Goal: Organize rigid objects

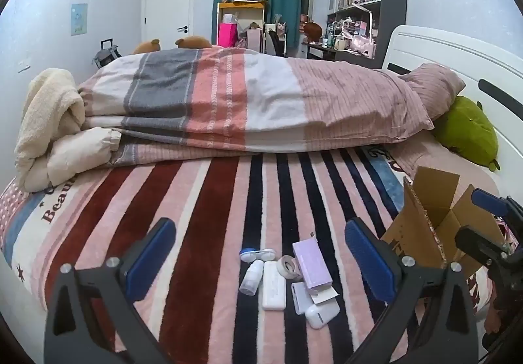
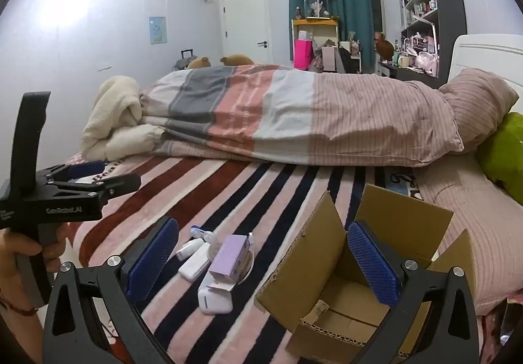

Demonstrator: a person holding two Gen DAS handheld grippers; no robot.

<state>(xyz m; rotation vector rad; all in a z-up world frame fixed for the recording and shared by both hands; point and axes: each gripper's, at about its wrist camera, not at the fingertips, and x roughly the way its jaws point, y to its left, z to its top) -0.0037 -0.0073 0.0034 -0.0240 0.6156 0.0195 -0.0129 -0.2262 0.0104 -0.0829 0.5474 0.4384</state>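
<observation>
Small rigid items lie in a cluster on the striped blanket: a purple box (image 1: 311, 262) (image 2: 229, 255), a flat white case (image 1: 274, 285) (image 2: 195, 264), a small white bottle (image 1: 251, 276) (image 2: 189, 248), a tape roll (image 1: 287, 267), a blue-and-white lens case (image 1: 256, 255) (image 2: 201, 232) and a white earbud case (image 1: 322, 315) (image 2: 214, 300). My left gripper (image 1: 260, 261) is open and empty, just in front of the cluster. My right gripper (image 2: 263, 261) is open and empty, between the cluster and the open cardboard box (image 2: 366, 269) (image 1: 434, 220).
A folded striped duvet (image 1: 255, 106) and a cream fleece blanket (image 1: 52, 122) lie across the far half of the bed. A green plush (image 1: 467, 132) and a pillow (image 2: 477, 102) sit by the white headboard at right. Shelves and a desk stand behind.
</observation>
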